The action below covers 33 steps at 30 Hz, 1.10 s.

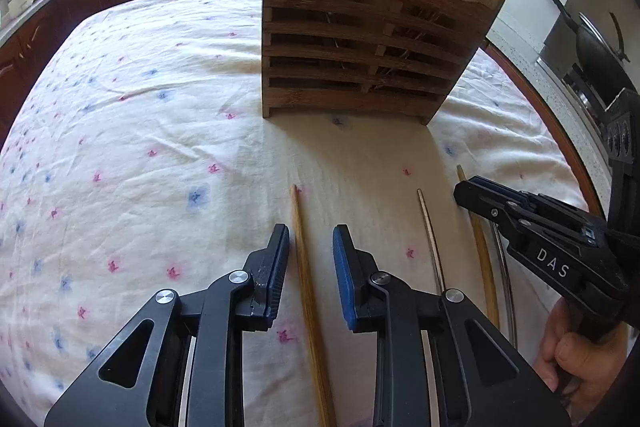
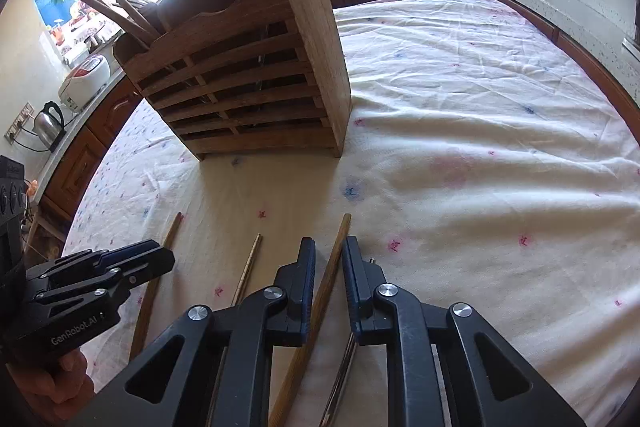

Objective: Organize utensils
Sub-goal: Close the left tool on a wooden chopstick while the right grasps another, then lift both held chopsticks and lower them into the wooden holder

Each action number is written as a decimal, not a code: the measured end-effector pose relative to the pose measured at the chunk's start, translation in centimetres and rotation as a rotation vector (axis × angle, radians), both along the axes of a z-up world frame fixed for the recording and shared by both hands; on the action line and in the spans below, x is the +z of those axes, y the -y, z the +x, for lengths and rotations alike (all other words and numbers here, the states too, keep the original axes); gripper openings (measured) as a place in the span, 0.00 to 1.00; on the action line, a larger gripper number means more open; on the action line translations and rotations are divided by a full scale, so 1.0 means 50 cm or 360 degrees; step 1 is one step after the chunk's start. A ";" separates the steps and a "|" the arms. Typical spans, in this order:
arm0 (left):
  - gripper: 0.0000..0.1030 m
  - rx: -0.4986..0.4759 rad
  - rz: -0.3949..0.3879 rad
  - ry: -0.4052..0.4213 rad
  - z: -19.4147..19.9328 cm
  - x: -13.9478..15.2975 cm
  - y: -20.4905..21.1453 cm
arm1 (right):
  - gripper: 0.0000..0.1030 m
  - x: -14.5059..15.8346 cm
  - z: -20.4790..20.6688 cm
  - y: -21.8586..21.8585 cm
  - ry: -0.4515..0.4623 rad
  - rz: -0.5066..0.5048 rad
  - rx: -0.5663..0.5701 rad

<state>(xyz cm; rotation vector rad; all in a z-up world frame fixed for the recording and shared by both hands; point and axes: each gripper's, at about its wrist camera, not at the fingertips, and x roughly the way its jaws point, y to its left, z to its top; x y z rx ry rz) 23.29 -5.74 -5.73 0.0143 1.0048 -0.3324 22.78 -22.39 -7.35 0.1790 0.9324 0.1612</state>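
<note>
Reading "DAS" on right gripper (image 1: 464,193), "GenRobot.AI" on left gripper (image 2: 168,259).

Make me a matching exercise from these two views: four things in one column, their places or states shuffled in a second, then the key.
Column 1
1. wooden chopstick
2. metal chopstick
3. wooden utensil holder
4. second wooden chopstick

Column 2
A. stands upright on the tablecloth, chopsticks sticking out of its top
B. lies between the open fingers of the right gripper
C. lies between the open fingers of the left gripper
D. lies on the cloth between the two grippers, in neither

Pairs: 1-C, 2-D, 3-A, 4-B
</note>
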 end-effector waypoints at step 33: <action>0.05 0.0049 -0.0411 0.0385 -0.151 0.227 -0.144 | 0.05 0.237 -0.166 -0.002 0.0480 0.0213 0.0083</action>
